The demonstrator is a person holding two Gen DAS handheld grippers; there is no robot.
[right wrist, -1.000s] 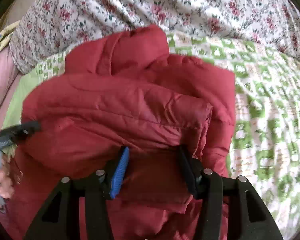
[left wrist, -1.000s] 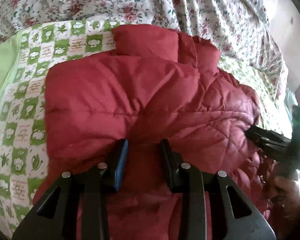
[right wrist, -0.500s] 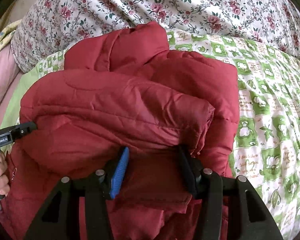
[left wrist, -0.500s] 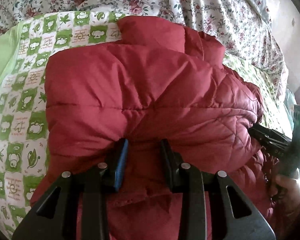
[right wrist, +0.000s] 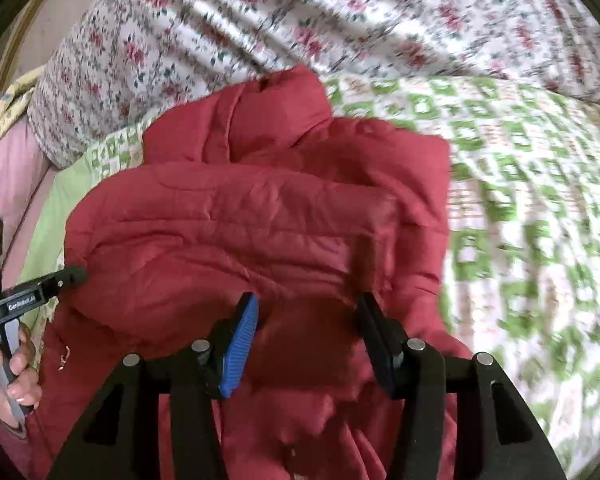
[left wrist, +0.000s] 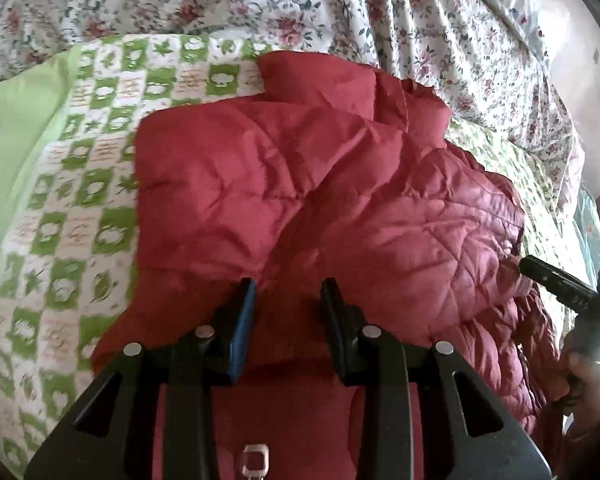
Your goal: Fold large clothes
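— Since a second ago, what has changed?

— Both grippers have carried the folded-over near part of the red quilted jacket [left wrist: 300,200] a little further across itself; in the right wrist view the bedding behind is smeared with motion blur.

— Nearest first: how do the jaws stand?

— The left gripper [left wrist: 288,312] has its jaws set fairly close, with a bunch of the jacket's red fabric pinched between them. The right gripper [right wrist: 306,328] stands wider, also with a thick fold of jacket between its fingers; its pads seem to press on that fold, though the fabric hides the contact.

— Whose hands show?

— In the left wrist view, the person's right hand [left wrist: 584,376] shows at the jacket's right edge. In the right wrist view, the left hand [right wrist: 12,368] grips its handle at the jacket's left edge.

— Where is the jacket?

— It lies on a green-and-white checked quilt [left wrist: 60,208], partly folded, its collar [right wrist: 276,116] at the far end, away from the grippers.

— And beyond the jacket?

— A rose-print floral sheet [left wrist: 260,8] is bunched up past the collar. Left of the jacket in the right wrist view, a pink cloth [right wrist: 8,172] lies at the quilt's edge.
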